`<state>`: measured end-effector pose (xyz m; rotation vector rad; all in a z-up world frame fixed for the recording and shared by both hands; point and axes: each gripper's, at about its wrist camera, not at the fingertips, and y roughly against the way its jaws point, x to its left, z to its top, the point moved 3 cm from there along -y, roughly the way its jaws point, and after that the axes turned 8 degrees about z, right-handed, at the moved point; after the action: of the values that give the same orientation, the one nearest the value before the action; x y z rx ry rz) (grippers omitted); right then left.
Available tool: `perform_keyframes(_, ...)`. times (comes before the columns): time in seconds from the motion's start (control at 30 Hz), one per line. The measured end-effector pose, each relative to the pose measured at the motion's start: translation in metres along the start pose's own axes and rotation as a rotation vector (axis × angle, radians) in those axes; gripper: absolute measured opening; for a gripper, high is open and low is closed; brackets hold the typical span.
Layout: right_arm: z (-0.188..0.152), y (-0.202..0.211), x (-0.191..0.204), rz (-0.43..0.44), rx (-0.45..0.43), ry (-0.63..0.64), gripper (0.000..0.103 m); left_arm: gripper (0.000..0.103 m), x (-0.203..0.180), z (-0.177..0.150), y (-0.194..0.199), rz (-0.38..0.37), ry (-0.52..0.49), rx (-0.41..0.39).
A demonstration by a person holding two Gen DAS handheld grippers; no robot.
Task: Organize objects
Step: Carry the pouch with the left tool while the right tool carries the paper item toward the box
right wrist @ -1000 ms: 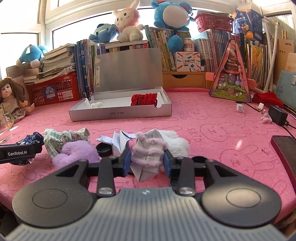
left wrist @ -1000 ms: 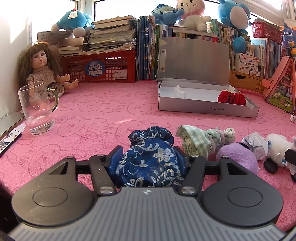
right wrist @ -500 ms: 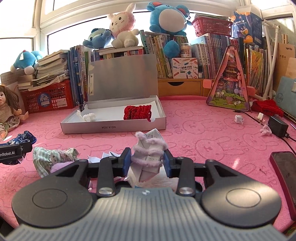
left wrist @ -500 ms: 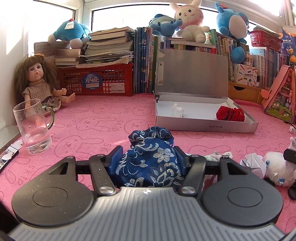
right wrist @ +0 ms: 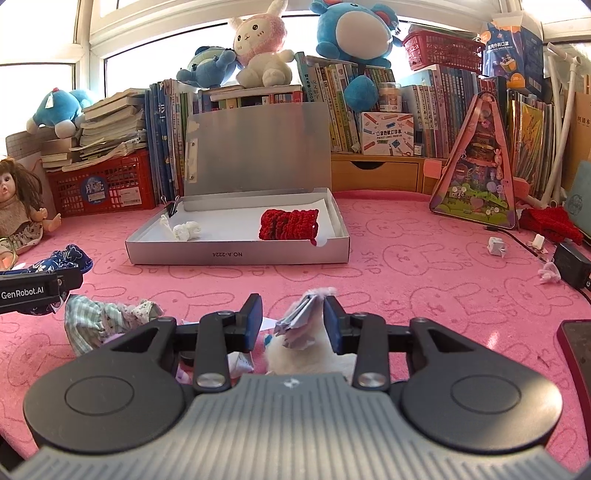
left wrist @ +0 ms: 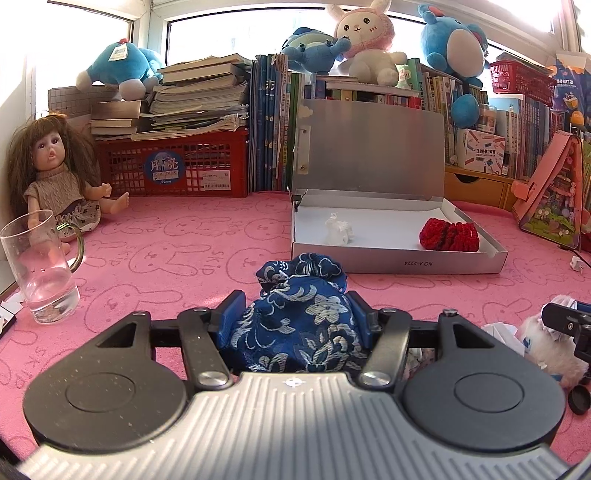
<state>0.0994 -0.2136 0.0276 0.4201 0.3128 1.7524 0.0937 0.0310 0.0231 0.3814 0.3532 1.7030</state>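
Pink bunny-print cloth [left wrist: 177, 258] covers the tabletop, backed by stacked books [left wrist: 199, 96] and plush toys [right wrist: 354, 33] along a sunlit window. Ahead of both grippers a silver box [right wrist: 236, 254] lies with its lid raised; inside it are a red knit piece [right wrist: 288, 225] toward its right end and a small white scrap [right wrist: 186, 232] toward its left. Far left of the left gripper a doll [left wrist: 51, 173] sits against the wall, a glass mug [left wrist: 38, 266] standing just in front of her. The left gripper [left wrist: 297, 317] is clamped on a blue floral pouch [left wrist: 303, 325], held above the cloth short of the box's front wall. The right gripper [right wrist: 293, 321] has its jaws spread; a folded paper piece [right wrist: 301, 319] leans against the right finger, clear of the left one, above a white fluffy toy [right wrist: 314, 354]. Left of the right gripper a green checked cloth [right wrist: 99, 321] lies crumpled on the tabletop.
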Motion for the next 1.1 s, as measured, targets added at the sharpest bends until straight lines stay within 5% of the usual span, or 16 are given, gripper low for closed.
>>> perform_keyframes(0.5, 0.0, -0.003, -0.006, -0.004, 0.017, -0.019, 0.032, 0.065, -0.002, 0.001, -0.004, -0.004, 0.001, 0.004)
perform_keyframes(0.67, -0.005, -0.004, -0.007, -0.072, 0.01, 0.03, 0.074, 0.065, -0.001, 0.0, -0.004, -0.004, 0.005, 0.011)
perform_keyframes(0.9, -0.005, -0.002, 0.008, -0.129, -0.039, 0.17, 0.079, 0.065, -0.002, -0.003, -0.005, -0.004, 0.005, 0.018)
perform_keyframes(1.1, 0.003, -0.021, -0.034, -0.053, 0.032, -0.097, 0.079, 0.065, -0.001, -0.003, -0.005, -0.007, 0.005, 0.02)
